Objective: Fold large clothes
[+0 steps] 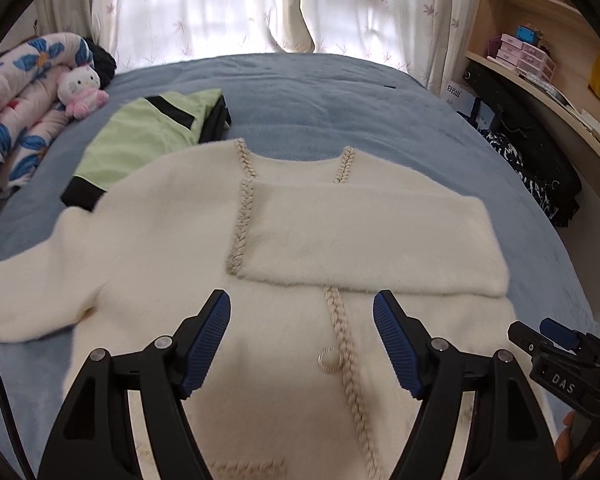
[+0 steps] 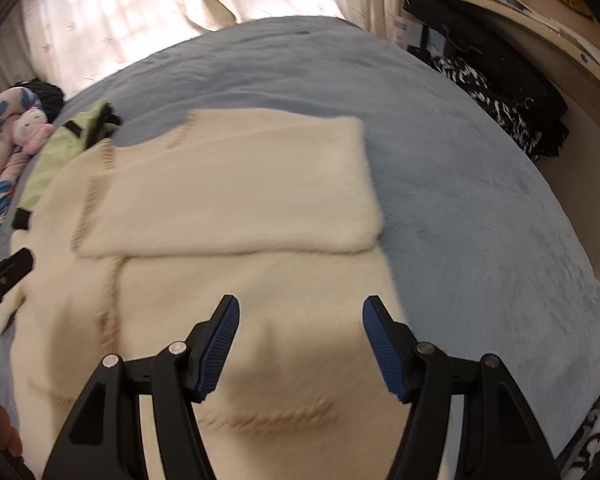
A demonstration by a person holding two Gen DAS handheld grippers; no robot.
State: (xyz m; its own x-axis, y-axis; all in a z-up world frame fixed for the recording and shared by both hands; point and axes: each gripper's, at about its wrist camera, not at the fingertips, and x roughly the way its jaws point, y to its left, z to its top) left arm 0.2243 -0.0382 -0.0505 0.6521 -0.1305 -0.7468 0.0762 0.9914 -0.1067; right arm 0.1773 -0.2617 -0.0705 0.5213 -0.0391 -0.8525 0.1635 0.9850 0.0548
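Observation:
A cream fluffy cardigan with braided trim and a pearl button lies flat on the blue bed. Its right sleeve is folded across the chest; the left sleeve stretches out to the left. My left gripper hovers above the cardigan's front, open, with nothing between its blue pads. In the right wrist view the cardigan looks blurred, with the folded sleeve on top. My right gripper hangs open over the lower right part, holding nothing. It also shows at the right edge of the left wrist view.
A folded green and black garment lies behind the cardigan. A floral quilt and a plush toy sit at the far left. Blue bedspread stretches to the right. Dark clothes and shelves stand beside the bed, curtains behind.

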